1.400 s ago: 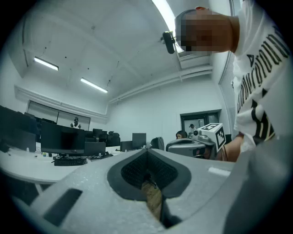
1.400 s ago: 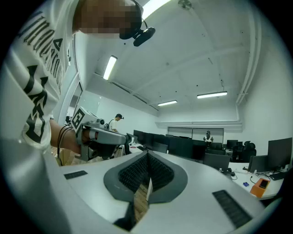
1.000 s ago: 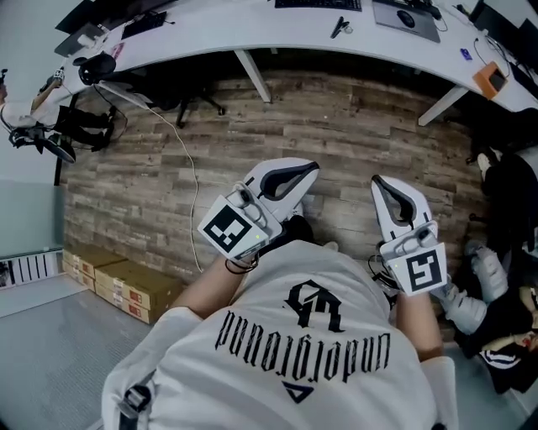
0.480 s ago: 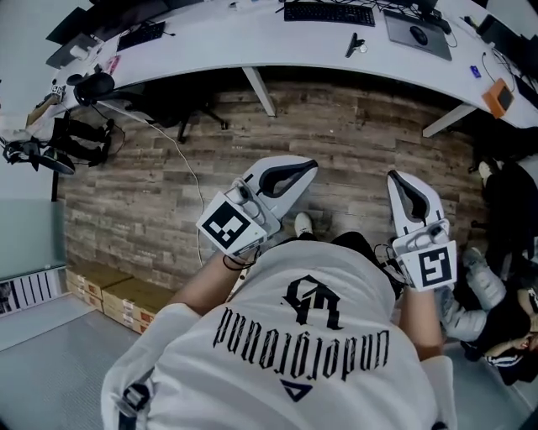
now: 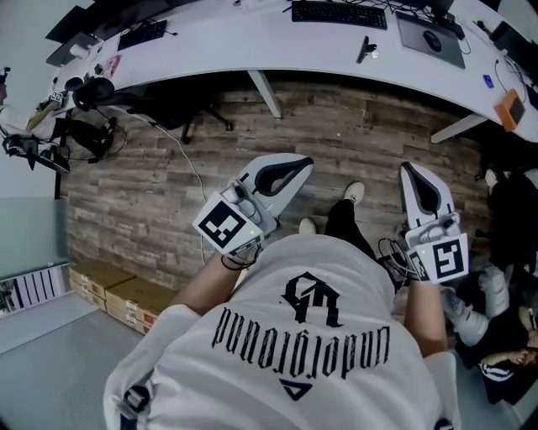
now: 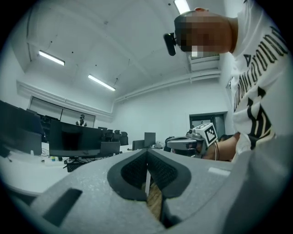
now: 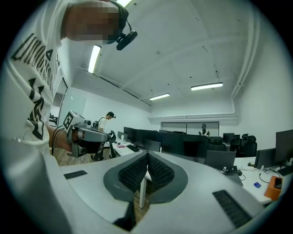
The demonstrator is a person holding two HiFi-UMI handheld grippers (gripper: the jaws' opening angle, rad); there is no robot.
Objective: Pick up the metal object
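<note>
No metal object can be picked out with certainty; a small dark item lies on the curved white desk far ahead. In the head view my left gripper and right gripper are held at waist height over the wood floor, both pointing toward the desk. Each has its jaws pressed together with nothing between them, as the left gripper view and the right gripper view also show. The person's legs and shoes appear between the two grippers.
A keyboard, a mouse on its pad and an orange item sit on the desk. Desk legs reach the floor. Cardboard boxes lie at lower left, black gear at left, dark bags at right.
The desk has drawn nearer and more of its top shows. A foot has stepped forward between the grippers. The right gripper has shifted right; both stay shut.
</note>
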